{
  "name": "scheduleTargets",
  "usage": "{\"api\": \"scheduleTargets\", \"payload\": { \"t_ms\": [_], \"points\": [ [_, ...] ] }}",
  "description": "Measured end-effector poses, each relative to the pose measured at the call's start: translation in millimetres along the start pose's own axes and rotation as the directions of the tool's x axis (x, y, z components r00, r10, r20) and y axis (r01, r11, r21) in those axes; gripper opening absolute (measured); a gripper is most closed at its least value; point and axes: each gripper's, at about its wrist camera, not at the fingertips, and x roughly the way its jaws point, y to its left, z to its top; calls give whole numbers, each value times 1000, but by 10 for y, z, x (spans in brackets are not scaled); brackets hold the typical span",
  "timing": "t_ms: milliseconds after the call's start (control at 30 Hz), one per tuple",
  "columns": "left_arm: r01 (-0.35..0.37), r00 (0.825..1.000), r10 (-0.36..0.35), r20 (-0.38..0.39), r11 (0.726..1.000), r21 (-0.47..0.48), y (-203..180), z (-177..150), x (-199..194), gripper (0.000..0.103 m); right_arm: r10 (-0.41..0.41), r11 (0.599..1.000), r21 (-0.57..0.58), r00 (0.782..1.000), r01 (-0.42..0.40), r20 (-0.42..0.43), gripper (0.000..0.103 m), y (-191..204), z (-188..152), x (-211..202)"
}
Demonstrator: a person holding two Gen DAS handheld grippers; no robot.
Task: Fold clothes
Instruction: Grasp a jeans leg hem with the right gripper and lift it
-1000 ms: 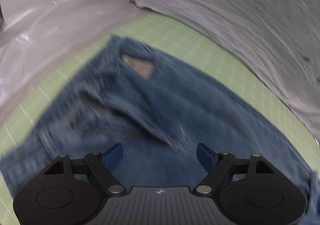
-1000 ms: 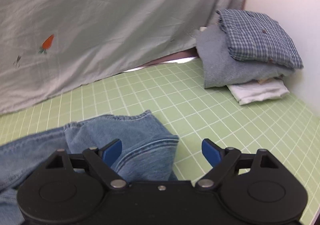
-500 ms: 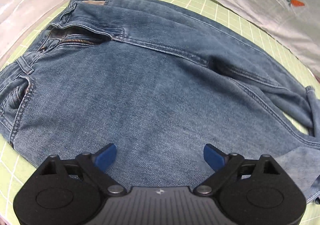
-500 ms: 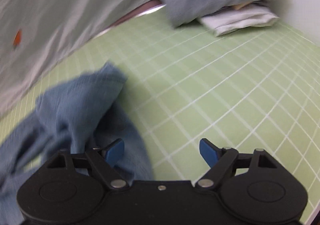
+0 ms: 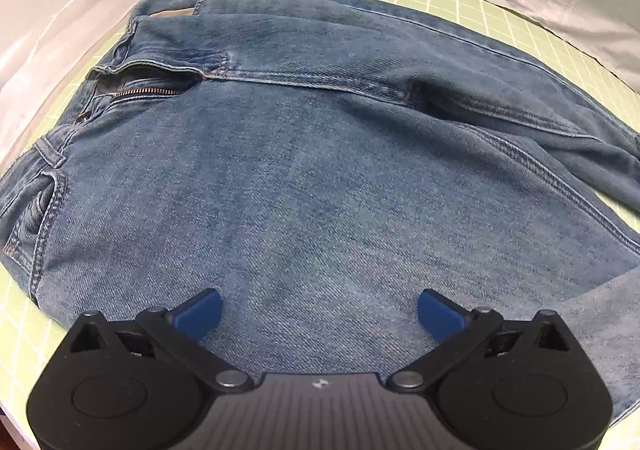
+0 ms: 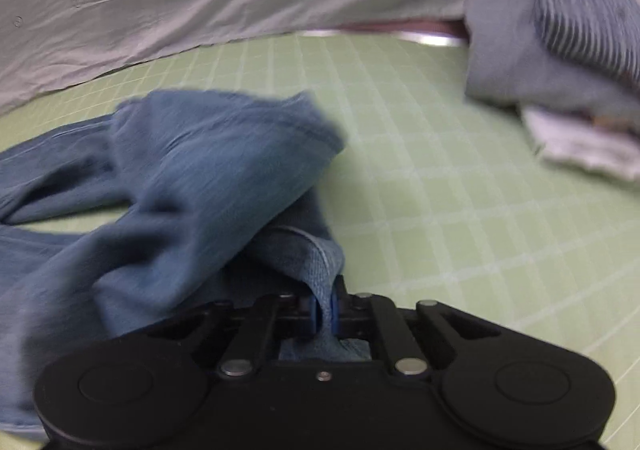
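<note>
1. My jeans [image 5: 304, 178] lie spread on the green surface [image 5: 472, 6]; the legs run off frame at 3 o'clock.
2. Bare surface at 3 o'clock in the right view, folded stack [image 6: 560, 62] at 2 o'clock, blurred.
3. Left gripper [image 5: 318, 314]: fingers spread wide above denim.
4. Right gripper [image 6: 324, 314]: fingers clamped on the jeans' hem.

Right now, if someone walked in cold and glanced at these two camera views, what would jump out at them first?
The big blue jeans spread across the green grid mat fill the left wrist view, zipper open at upper left, with the left gripper open above them. In the right wrist view, the right gripper is pinched shut on a leg hem, the denim blurred. A stack of folded clothes sits at far right.
</note>
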Motion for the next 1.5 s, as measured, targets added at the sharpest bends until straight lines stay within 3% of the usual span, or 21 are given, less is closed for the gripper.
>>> {"api": "scheduleTargets", "payload": {
  "t_ms": [67, 167, 233, 300, 367, 467, 633, 700, 800, 933, 1033, 1067, 1100, 1133, 1167, 1333, 1500],
  "points": [
    [-3, 1000, 3, 5, 1000, -5, -4, 3, 4, 103, -79, 997, 12, 993, 79, 83, 6, -247, 306, 41],
    [-7, 1000, 7, 10, 1000, -15, -12, -1, 14, 103, -171, 985, 60, 966, 163, 195, 9, -580, 751, 90],
    [-11, 1000, 11, 7, 1000, -23, -13, 12, 19, 103, -193, 979, 103, 954, 173, 228, 19, -651, 971, 125],
    [-13, 1000, 13, 0, 999, -29, -10, 31, 25, 103, -260, 965, 84, 946, 248, 196, 57, -591, 1058, 256],
    [-14, 1000, 14, -6, 999, -31, 4, 40, 34, 103, -326, 945, 80, 938, 318, 122, 55, -549, 1041, 406],
    [-14, 1000, 14, -8, 999, -31, 20, 54, 48, 103, -313, 934, 220, 943, 283, 117, 57, -573, 904, 336],
    [-17, 1000, 16, -15, 999, -33, -31, 46, 30, 103, -283, 879, 443, 940, 175, 190, 60, -538, 778, 26],
    [-17, 1000, 16, -18, 999, -33, -56, 39, 13, 103, -276, 846, 518, 934, 125, 225, 75, -514, 747, -106],
    [-17, 1000, 16, -18, 999, -31, -55, 61, 25, 103, -149, 862, 507, 961, 11, 231, 77, -402, 783, -54],
    [-16, 1000, 16, -15, 999, -29, -54, 61, 28, 103, -46, 920, 391, 993, -2, 112, 77, -133, 832, 245],
    [-16, 1000, 16, -6, 999, -30, -42, 58, 39, 103, -36, 934, 357, 998, 17, 48, 65, -29, 737, 375],
    [-16, 1000, 16, -2, 999, -31, -47, 49, 34, 103, -30, 934, 358, 998, 11, 47, 49, -36, 685, 370],
    [-17, 1000, 17, 2, 999, -31, -62, 35, 21, 103, -24, 933, 360, 999, 6, 46, 25, -43, 634, 365],
    [-17, 1000, 17, 6, 999, -31, -75, 22, 9, 103, -18, 931, 365, 998, -3, 55, 15, -62, 580, 331],
    [-17, 1000, 17, 8, 999, -31, -78, 16, 5, 103, -18, 929, 370, 997, -11, 74, 12, -89, 514, 259],
    [-16, 1000, 16, 13, 999, -28, -77, 11, 3, 103, -97, 929, 368, 981, 28, 170, 9, -177, 217, -304],
    [-12, 1000, 12, 24, 1000, -16, -83, -32, 12, 103, -186, 934, 346, 949, 89, 256, 8, -175, 45, -912]
  ]
}}
